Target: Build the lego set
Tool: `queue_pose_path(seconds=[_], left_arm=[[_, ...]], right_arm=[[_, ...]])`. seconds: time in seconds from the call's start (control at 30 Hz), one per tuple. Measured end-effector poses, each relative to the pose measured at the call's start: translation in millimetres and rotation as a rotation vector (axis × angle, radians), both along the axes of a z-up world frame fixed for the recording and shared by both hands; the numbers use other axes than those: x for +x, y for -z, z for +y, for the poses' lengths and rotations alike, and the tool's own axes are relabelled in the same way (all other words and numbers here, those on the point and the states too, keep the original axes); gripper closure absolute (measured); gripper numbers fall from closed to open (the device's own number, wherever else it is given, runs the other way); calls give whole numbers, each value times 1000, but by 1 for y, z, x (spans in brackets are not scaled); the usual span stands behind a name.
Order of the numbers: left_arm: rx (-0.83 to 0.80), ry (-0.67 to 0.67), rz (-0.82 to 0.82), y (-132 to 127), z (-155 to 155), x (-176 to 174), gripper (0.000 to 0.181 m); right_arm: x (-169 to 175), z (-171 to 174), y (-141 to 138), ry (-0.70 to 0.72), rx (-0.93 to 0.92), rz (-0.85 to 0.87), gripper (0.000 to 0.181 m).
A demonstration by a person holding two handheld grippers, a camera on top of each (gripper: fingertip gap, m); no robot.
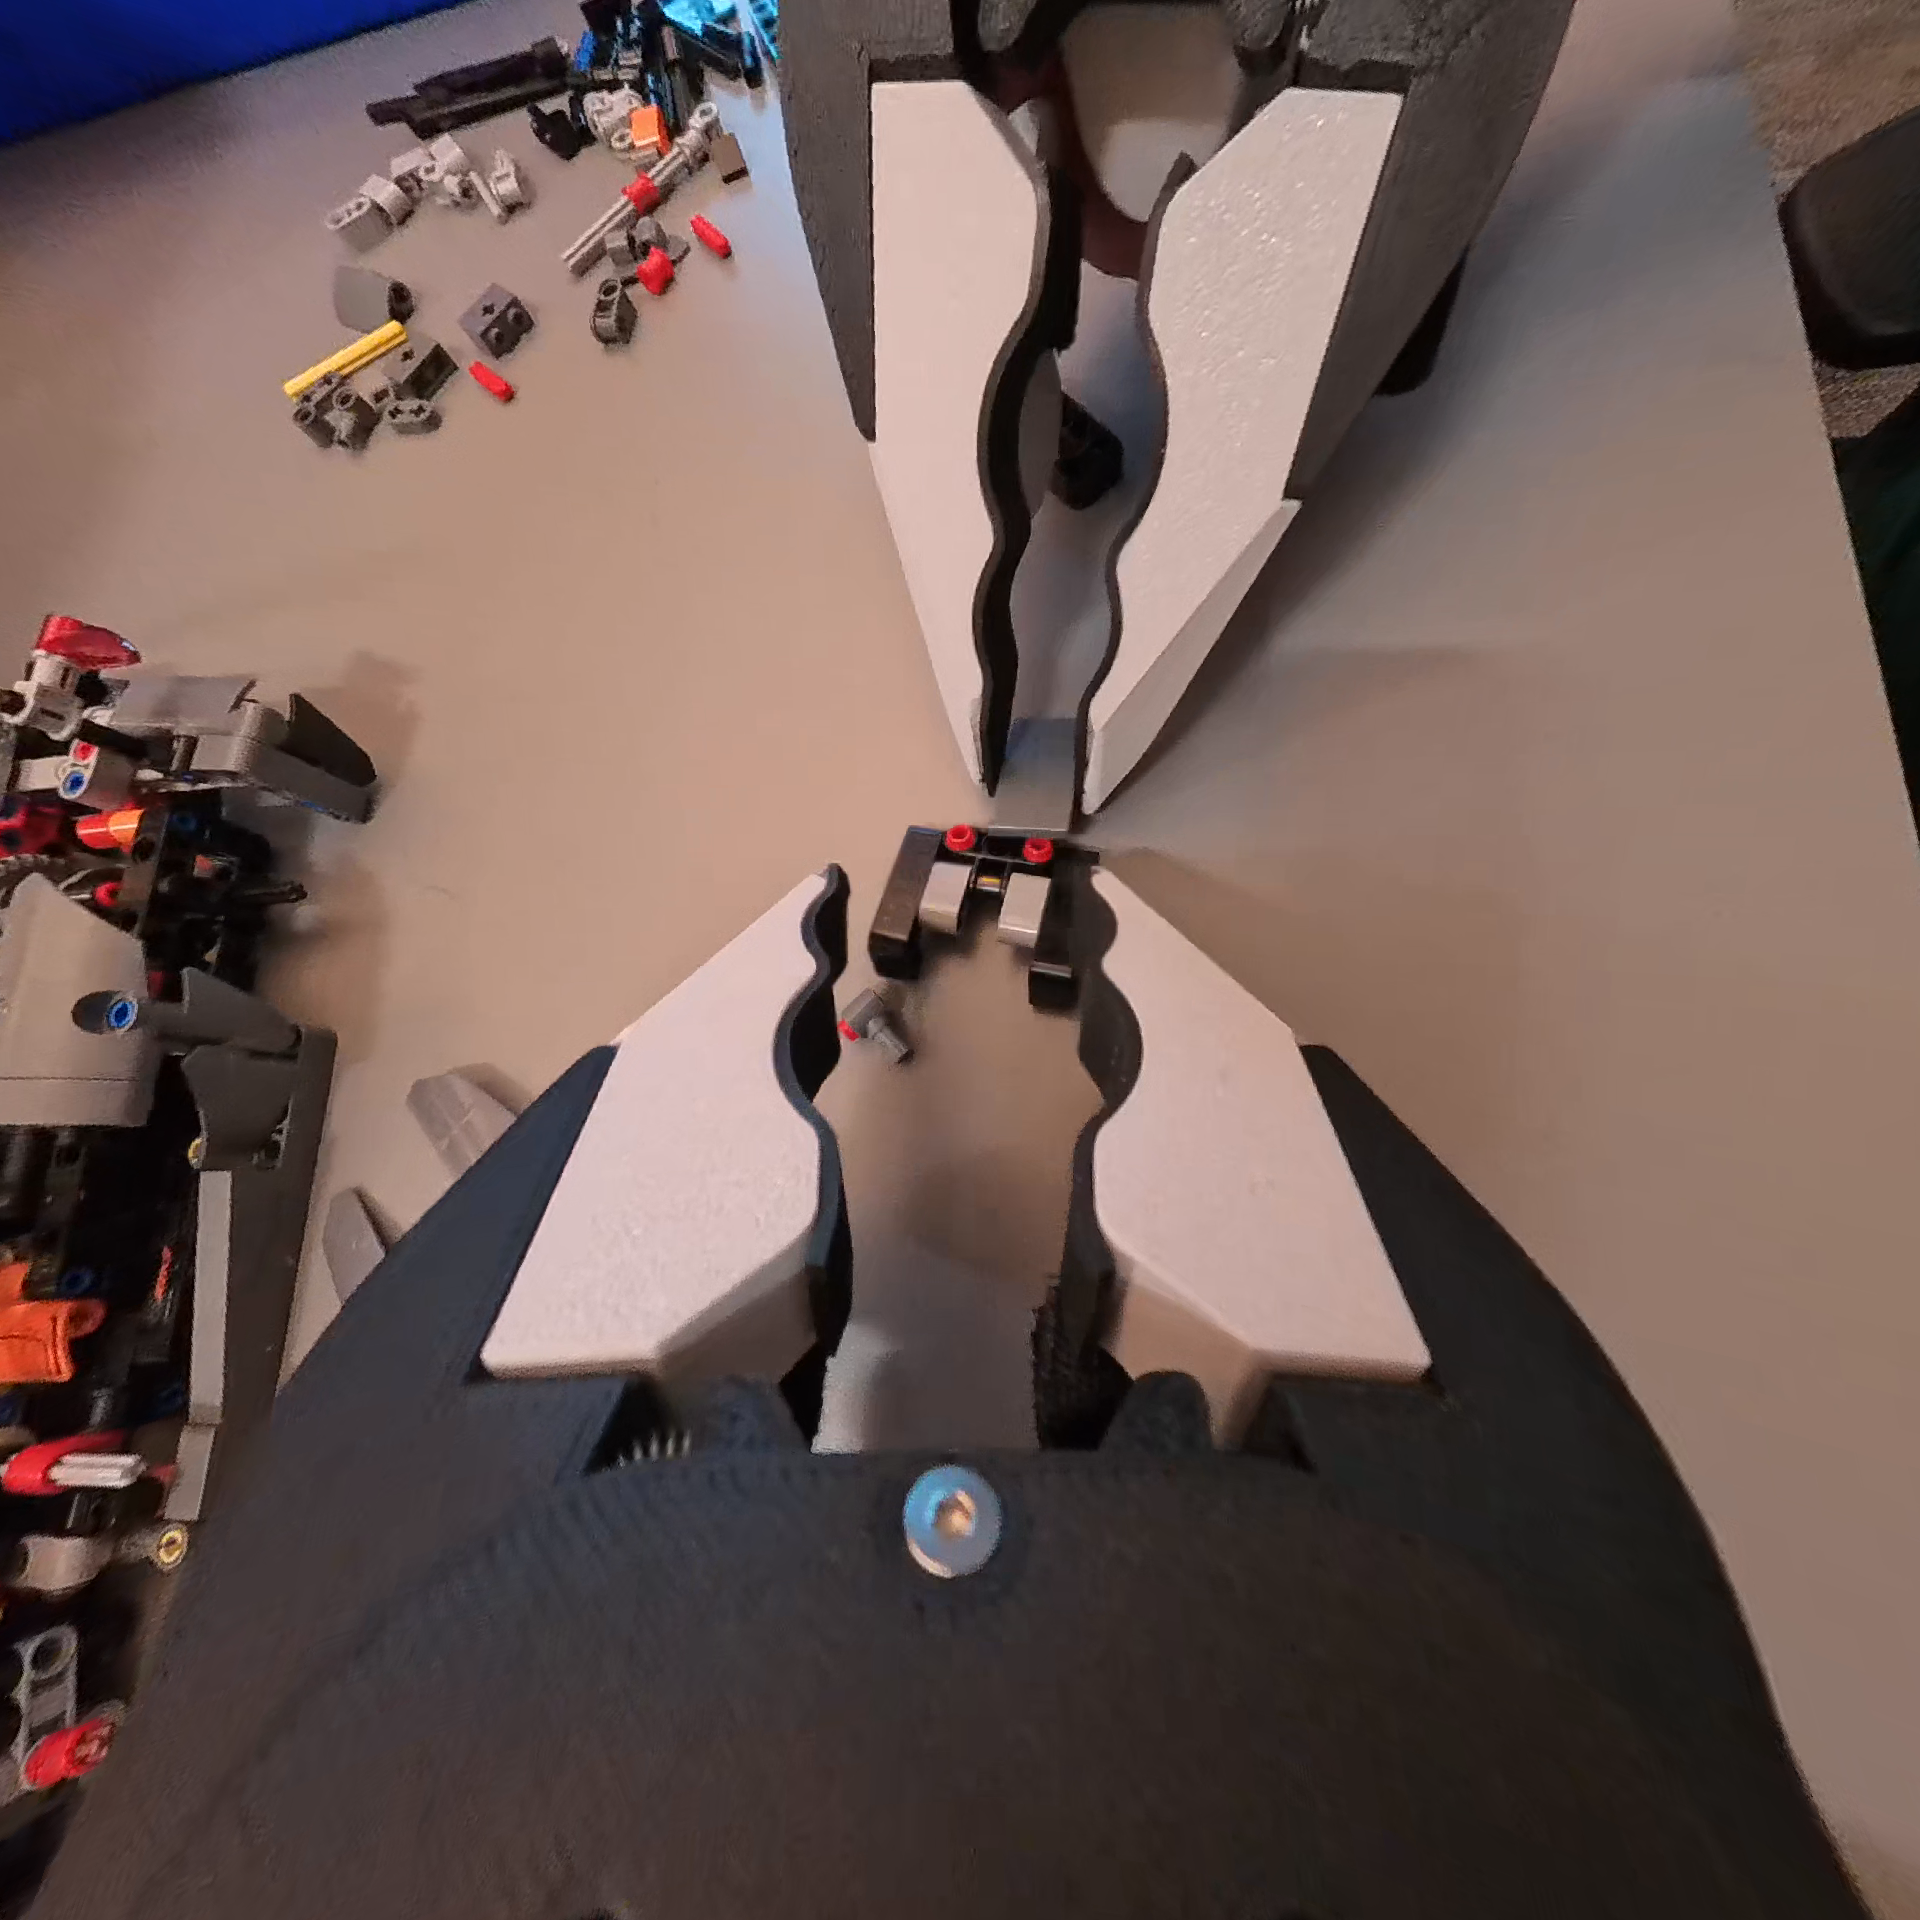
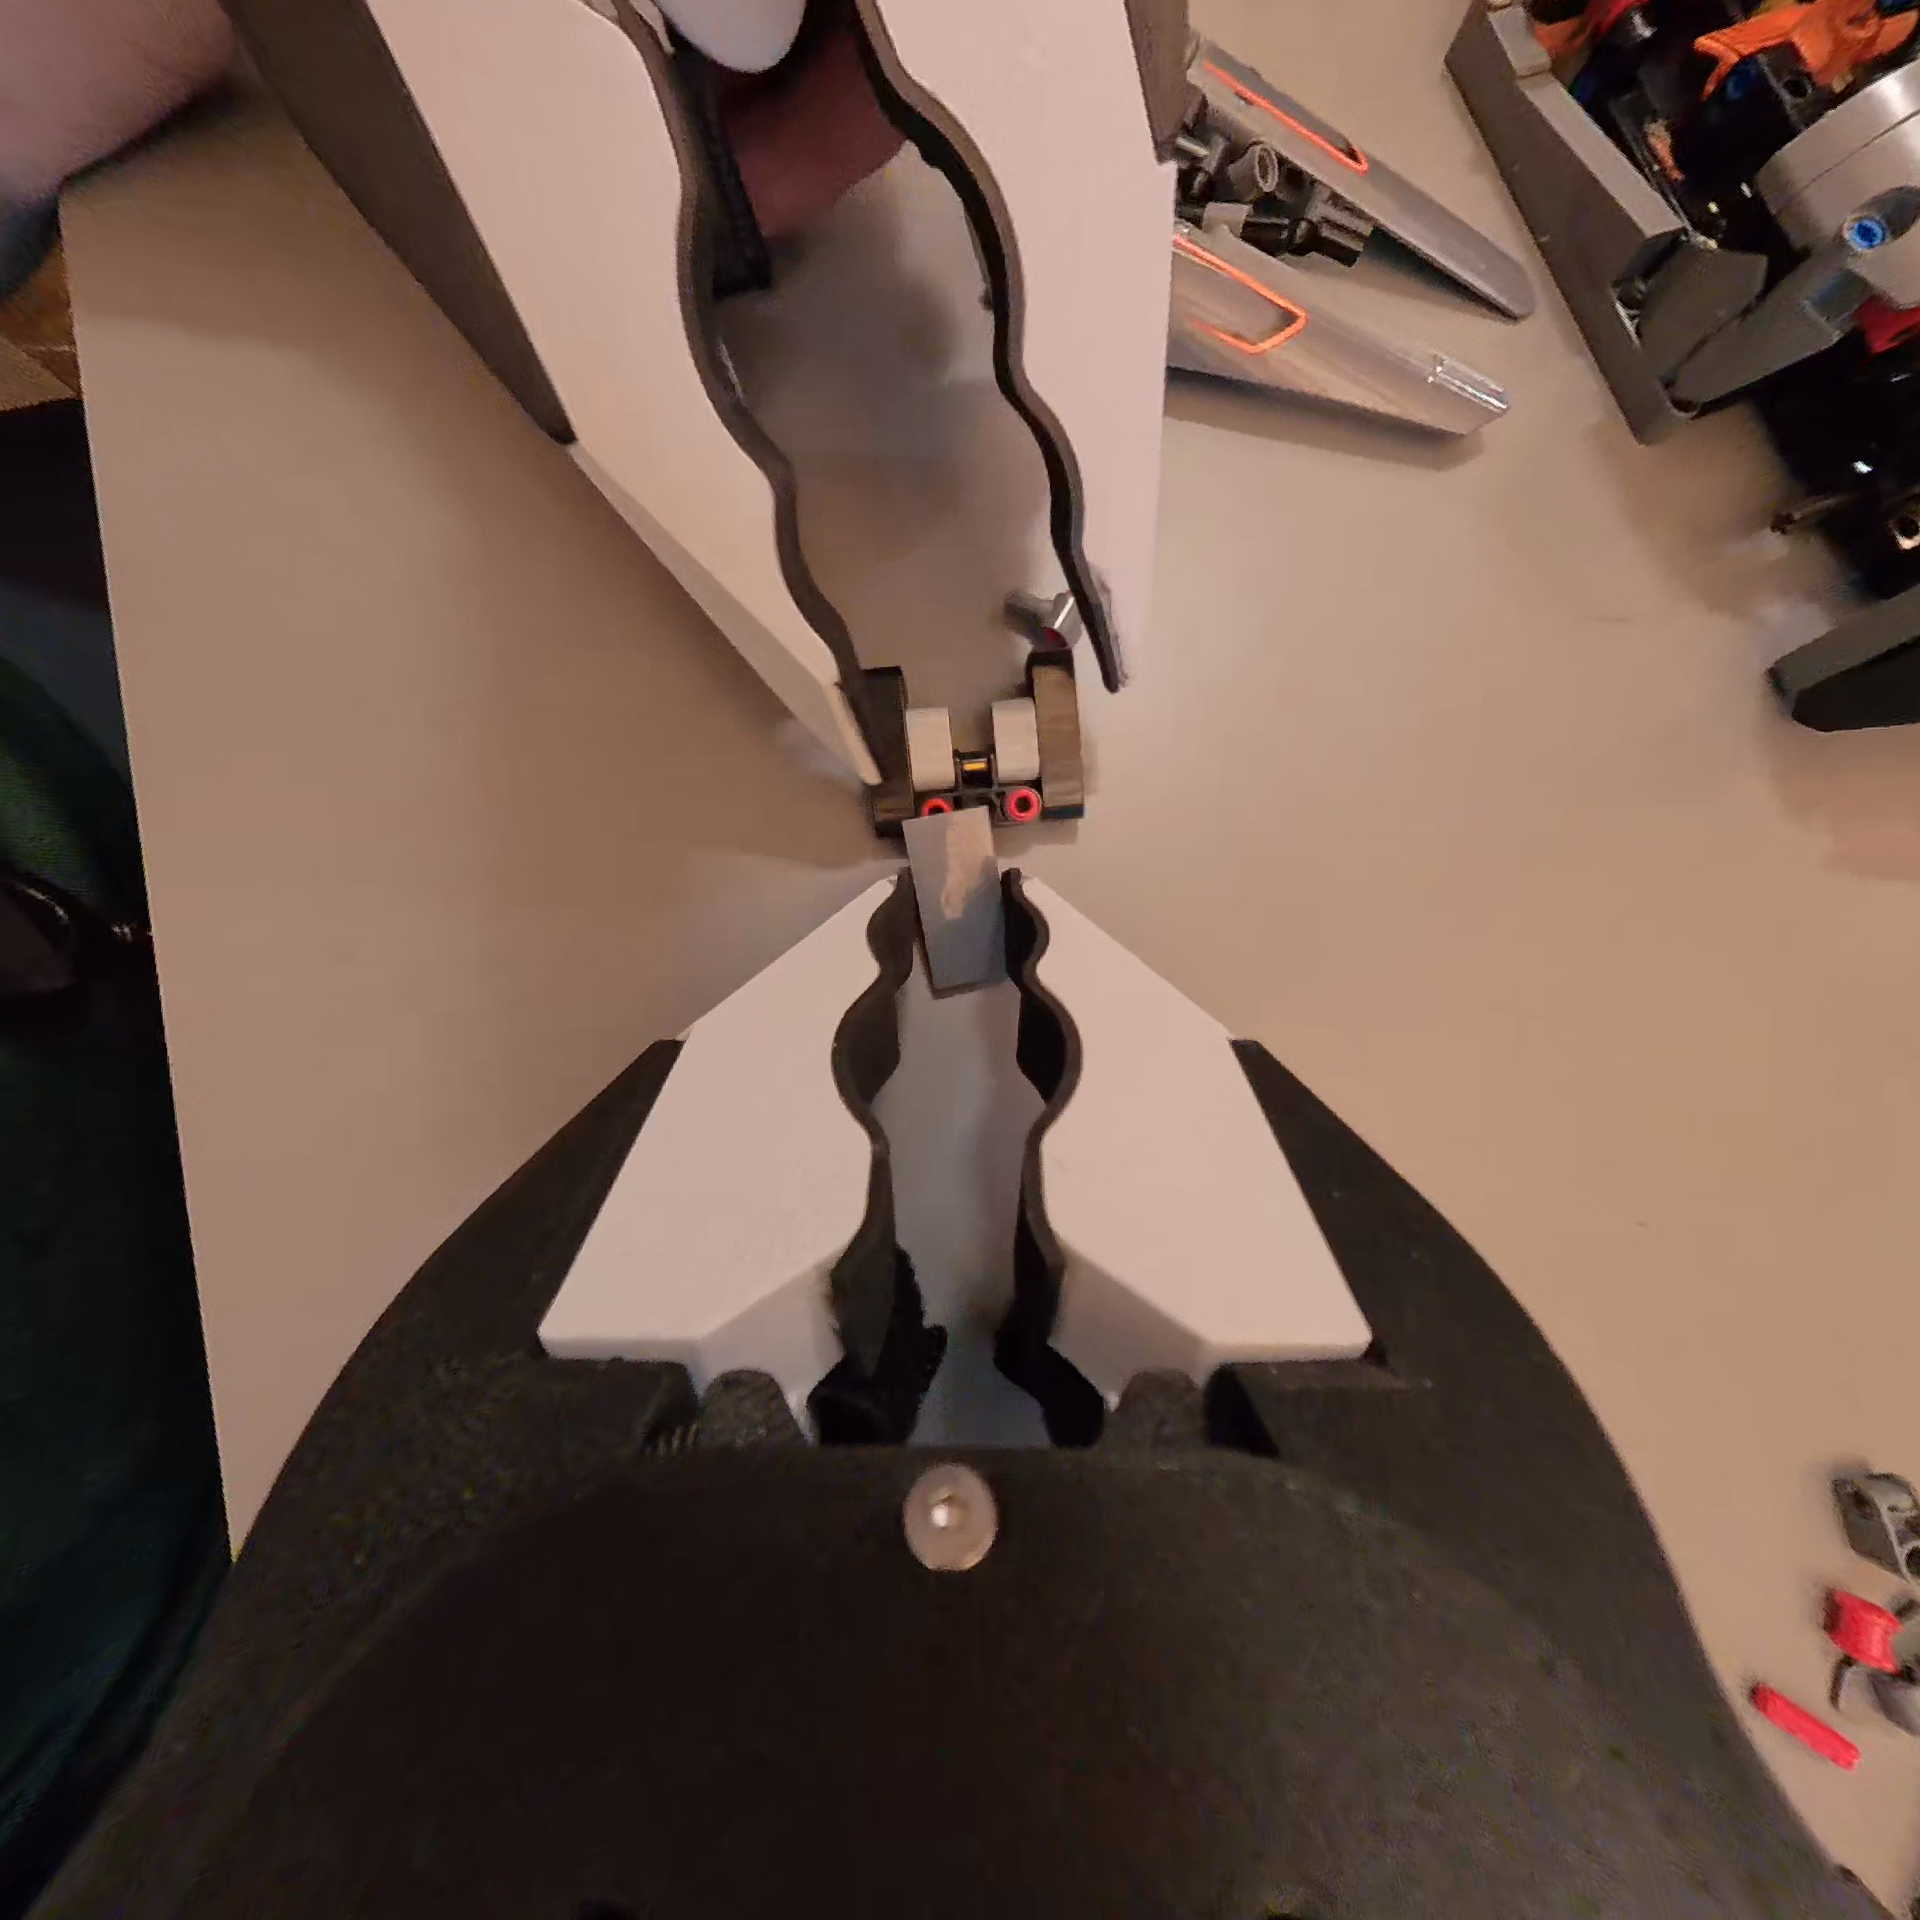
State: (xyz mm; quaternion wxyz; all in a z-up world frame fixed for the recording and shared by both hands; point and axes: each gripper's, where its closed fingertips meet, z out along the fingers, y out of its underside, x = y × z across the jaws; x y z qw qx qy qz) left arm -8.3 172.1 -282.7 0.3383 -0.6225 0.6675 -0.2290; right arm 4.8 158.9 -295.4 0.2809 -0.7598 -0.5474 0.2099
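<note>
A pale grey tabletop [image 1: 623,623] carries the work, with a large, part-built Technic model [image 1: 114,1039] along its left edge in the left wrist view and loose pins and connectors [image 1: 499,260] scattered beyond. At centre sits a small black-and-grey sub-assembly [image 1: 982,904] with two red pins on top, flat on the table between the two tools. The left gripper [image 1: 961,925] lies low and level, its jaws spread and flanking the sub-assembly; one finger seems to touch its side, though a firm grip cannot be confirmed. Opposite, the right gripper [image 2: 951,894] comes in nose to nose, tilted down, jaws pinched on a flat grey tile [image 2: 956,904] whose front edge meets the sub-assembly's rim. Seating it well likely calls for squaring the tile first, then pressing straight while the left braces. A small grey pin [image 1: 878,1023] lies just beside.
</note>
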Motion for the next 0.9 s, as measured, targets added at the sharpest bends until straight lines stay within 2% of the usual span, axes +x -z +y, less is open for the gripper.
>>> queue_pose_path(seconds=[0.13,0.23,0.63,0.83,0.9], left_arm=[[-25,-14,22,5,1,-3,130],[-14,-14,64,12,0,-4,132],[-5,-50,176,11,-20,-14,135],[-62,12,86,-3,-56,0,140],[-52,-17,66,-4,-55,1,141]], right_arm=[[2,2,-3,24,-21,27,167],[3,1,-6,43,-38,51,167],[14,-11,-11,68,-38,55,166],[16,-15,-14,76,-57,76,167],[19,-17,-16,75,-68,78,167]])
